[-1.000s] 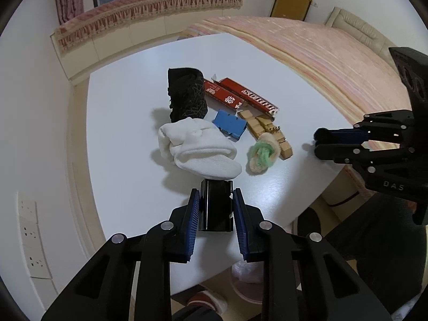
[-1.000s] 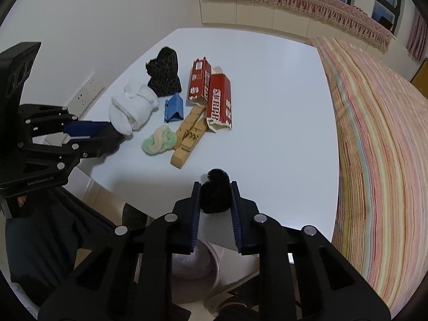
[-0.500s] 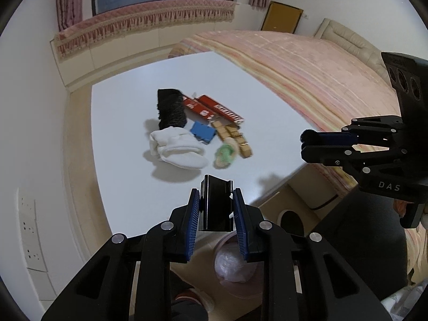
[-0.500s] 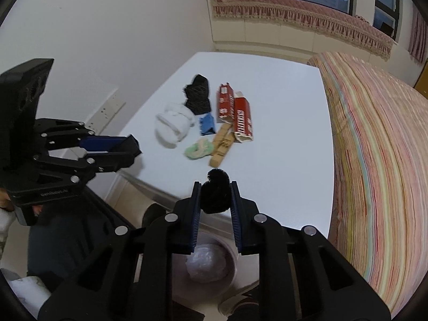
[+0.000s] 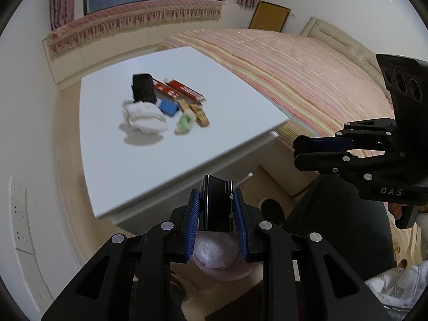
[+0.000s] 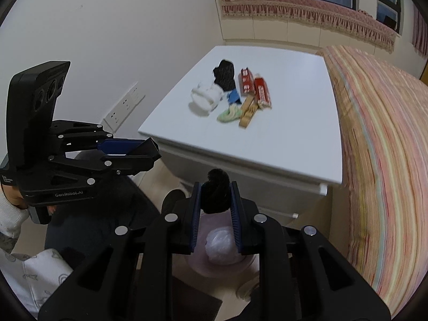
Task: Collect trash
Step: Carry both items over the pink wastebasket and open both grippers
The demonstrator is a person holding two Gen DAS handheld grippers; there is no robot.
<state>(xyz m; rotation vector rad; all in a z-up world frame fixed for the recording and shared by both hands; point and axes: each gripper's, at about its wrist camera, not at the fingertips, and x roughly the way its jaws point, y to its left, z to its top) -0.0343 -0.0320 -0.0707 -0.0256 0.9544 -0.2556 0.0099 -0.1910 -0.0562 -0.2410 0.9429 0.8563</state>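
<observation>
Here, left tool [image 5: 216, 208] gripping black box [image 5: 216, 205], right tool [image 6: 215, 197] gripping black pompom [image 6: 215, 195]

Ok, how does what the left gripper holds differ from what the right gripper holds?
The left gripper holds a black box: rigid, glossy, flat-sided with sharp corners. The right gripper holds a black fuzzy ball: soft, matte, rounded, bulging above the pads. The box fills the gap squarely; the ball looks squeezed. Both are black, both are clamped between blue pads, and both hang off the table above the pink bin.
</observation>
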